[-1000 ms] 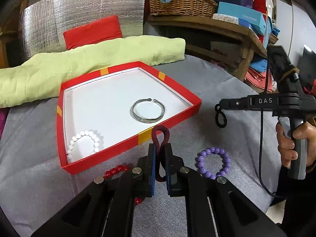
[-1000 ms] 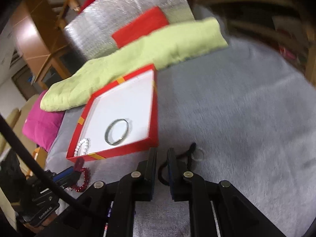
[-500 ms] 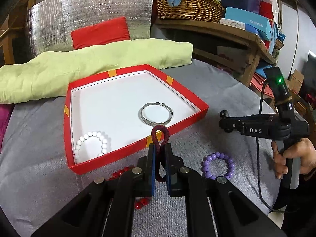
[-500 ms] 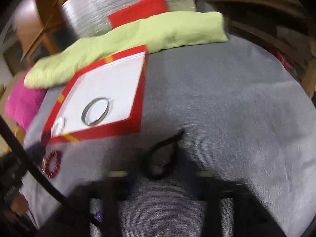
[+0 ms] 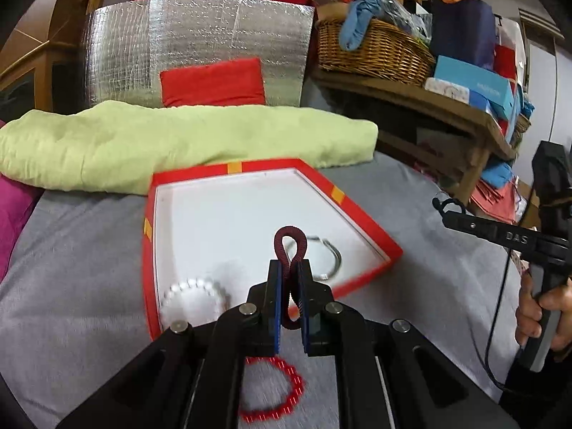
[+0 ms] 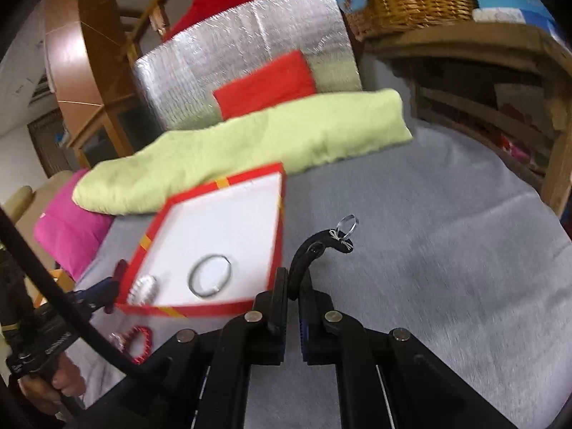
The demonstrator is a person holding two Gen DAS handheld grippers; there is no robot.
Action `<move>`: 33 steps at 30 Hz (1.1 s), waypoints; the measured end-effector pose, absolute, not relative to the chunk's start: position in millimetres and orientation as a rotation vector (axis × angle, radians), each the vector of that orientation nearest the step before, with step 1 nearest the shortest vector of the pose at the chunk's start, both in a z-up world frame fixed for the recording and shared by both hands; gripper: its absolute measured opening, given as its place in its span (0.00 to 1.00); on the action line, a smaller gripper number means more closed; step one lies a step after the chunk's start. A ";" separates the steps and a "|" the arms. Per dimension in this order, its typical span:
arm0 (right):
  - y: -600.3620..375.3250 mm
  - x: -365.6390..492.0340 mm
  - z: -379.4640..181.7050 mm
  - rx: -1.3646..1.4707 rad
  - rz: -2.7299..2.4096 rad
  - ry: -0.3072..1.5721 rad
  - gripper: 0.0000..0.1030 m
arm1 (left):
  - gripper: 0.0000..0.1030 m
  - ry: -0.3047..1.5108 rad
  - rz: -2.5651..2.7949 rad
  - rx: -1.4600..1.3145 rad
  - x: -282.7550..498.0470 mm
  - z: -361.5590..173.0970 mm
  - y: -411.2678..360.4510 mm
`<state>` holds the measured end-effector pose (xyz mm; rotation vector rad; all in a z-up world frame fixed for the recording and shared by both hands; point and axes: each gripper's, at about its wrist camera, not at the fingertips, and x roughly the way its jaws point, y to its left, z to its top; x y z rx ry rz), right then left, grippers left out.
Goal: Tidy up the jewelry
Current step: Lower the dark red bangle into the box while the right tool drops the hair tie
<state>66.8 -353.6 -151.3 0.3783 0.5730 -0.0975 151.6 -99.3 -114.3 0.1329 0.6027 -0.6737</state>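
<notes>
My left gripper (image 5: 290, 268) is shut on a dark red braided cord loop (image 5: 289, 241), held above the near edge of the red tray (image 5: 361, 214). In the tray's white bottom lie a silver bangle (image 5: 330, 257) and a white bead bracelet (image 5: 193, 291). A red bead bracelet (image 5: 286, 389) lies on the grey cloth under my left gripper. My right gripper (image 6: 294, 280) has its jaws closing tight on a black cord (image 6: 307, 250) with a clear ring (image 6: 347, 223) at its tip, held in the air to the right of the tray (image 6: 279, 214).
A long pale green cushion (image 5: 186, 139) lies behind the tray, a silver foil bag (image 5: 200, 43) behind that. A pink cushion (image 6: 71, 228) is at the left. A wooden shelf with a wicker basket (image 5: 371, 50) stands at the right. Grey cloth (image 6: 447, 268) spreads to the right.
The right gripper has risen and lifted the black cord off the cloth, pinching it tighter. The left gripper rose and moved over the tray's near edge with the red cord. Purple beads left view.
</notes>
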 end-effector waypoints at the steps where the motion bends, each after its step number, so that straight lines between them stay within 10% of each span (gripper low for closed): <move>1: -350.2 72.7 -146.3 0.363 -0.090 0.564 0.06 | 0.08 0.604 -0.668 0.127 158.5 -113.6 -101.0; 21: -312.4 250.8 -169.0 0.458 0.111 0.781 0.09 | 0.09 0.797 -0.601 0.114 264.3 -134.8 -121.6; 25: -318.6 257.2 -170.6 0.501 0.099 0.762 0.09 | 0.41 0.824 -0.624 0.119 259.5 -139.3 -128.5; 27: -326.7 253.6 -169.9 0.537 0.076 0.750 0.21 | 0.50 0.811 -0.633 0.138 253.5 -138.1 -130.7; 29: -335.9 248.0 -168.2 0.584 0.073 0.736 0.56 | 0.52 0.798 -0.624 0.150 248.4 -135.0 -129.9; 33: -347.6 229.3 -158.4 0.608 0.059 0.665 0.58 | 0.52 0.773 -0.604 0.124 241.8 -124.9 -117.8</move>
